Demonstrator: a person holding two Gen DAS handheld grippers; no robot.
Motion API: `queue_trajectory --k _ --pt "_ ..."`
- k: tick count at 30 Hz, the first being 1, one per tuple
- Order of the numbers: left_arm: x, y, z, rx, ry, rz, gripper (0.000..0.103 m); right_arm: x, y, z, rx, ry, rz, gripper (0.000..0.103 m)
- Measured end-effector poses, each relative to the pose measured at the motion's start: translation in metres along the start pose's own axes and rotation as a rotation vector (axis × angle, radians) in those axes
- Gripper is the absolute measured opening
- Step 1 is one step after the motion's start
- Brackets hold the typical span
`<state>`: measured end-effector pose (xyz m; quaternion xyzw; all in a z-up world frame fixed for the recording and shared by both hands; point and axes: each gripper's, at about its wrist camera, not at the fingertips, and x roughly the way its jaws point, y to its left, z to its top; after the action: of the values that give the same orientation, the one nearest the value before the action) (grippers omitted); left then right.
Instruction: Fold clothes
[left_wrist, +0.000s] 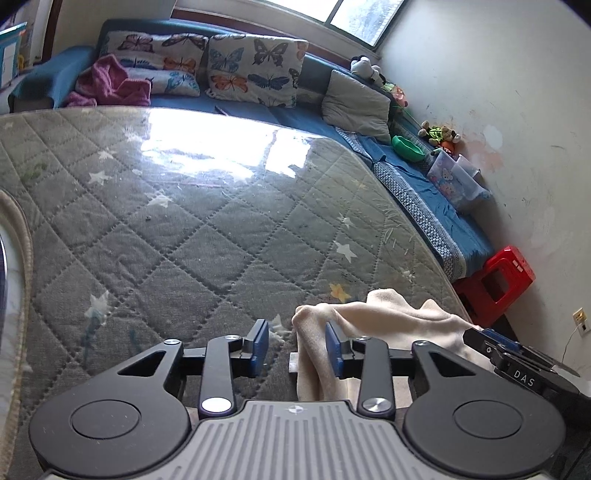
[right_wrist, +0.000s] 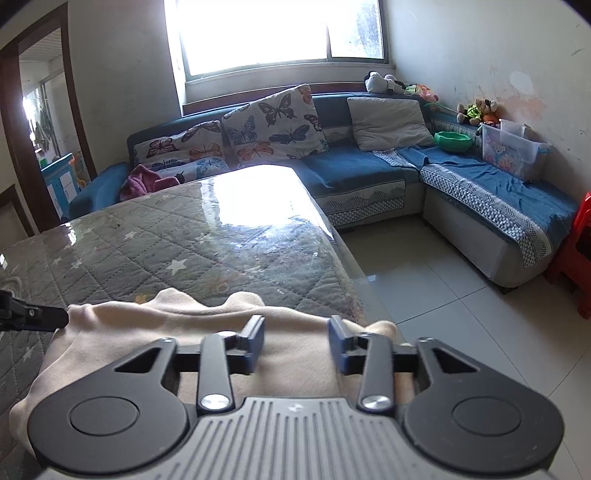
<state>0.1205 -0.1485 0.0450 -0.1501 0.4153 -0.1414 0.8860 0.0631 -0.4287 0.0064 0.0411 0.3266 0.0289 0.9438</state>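
A cream garment (right_wrist: 155, 332) lies bunched at the near right corner of the quilted grey table (right_wrist: 155, 240). In the left wrist view the garment (left_wrist: 399, 321) sits at the lower right. My left gripper (left_wrist: 297, 347) is open, its right finger against the garment's left edge, with cloth reaching into the gap. My right gripper (right_wrist: 297, 343) is open just above the middle of the garment, holding nothing. The right gripper also shows at the right edge of the left wrist view (left_wrist: 517, 354), and part of the left gripper at the left edge of the right wrist view (right_wrist: 26, 314).
The table has a glossy clear cover with window glare (left_wrist: 207, 147). A blue corner sofa (right_wrist: 362, 173) with butterfly cushions, a pink garment (left_wrist: 110, 81), a green bowl (right_wrist: 453, 140) and a plastic box (right_wrist: 513, 151) lies beyond. A red stool (left_wrist: 498, 280) stands at the right.
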Motion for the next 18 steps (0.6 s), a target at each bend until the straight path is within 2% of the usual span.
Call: queue_trajectory --k 3,6,8,13,18 --pt "-0.007 -0.002 -0.004 0.028 -0.012 0.017 0.043 -0.009 0.005 -0.003 -0.003 -0.007 0.002 0.054" --pt "-0.014 -0.004 -0.01 0.051 -0.018 0.022 0.045 -0.018 0.01 -0.008 -0.011 -0.014 0.007 0.057" --pt "-0.018 -0.004 -0.014 0.061 -0.019 0.027 0.049 -0.023 0.014 -0.011 -0.025 -0.014 0.004 0.066" --pt "-0.028 -0.005 -0.025 0.082 -0.023 0.032 0.058 -0.038 0.025 -0.019 -0.045 -0.027 0.006 0.078" --pt "-0.038 -0.005 -0.037 0.106 -0.031 0.047 0.071 -0.053 0.038 -0.026 -0.068 -0.046 0.013 0.083"
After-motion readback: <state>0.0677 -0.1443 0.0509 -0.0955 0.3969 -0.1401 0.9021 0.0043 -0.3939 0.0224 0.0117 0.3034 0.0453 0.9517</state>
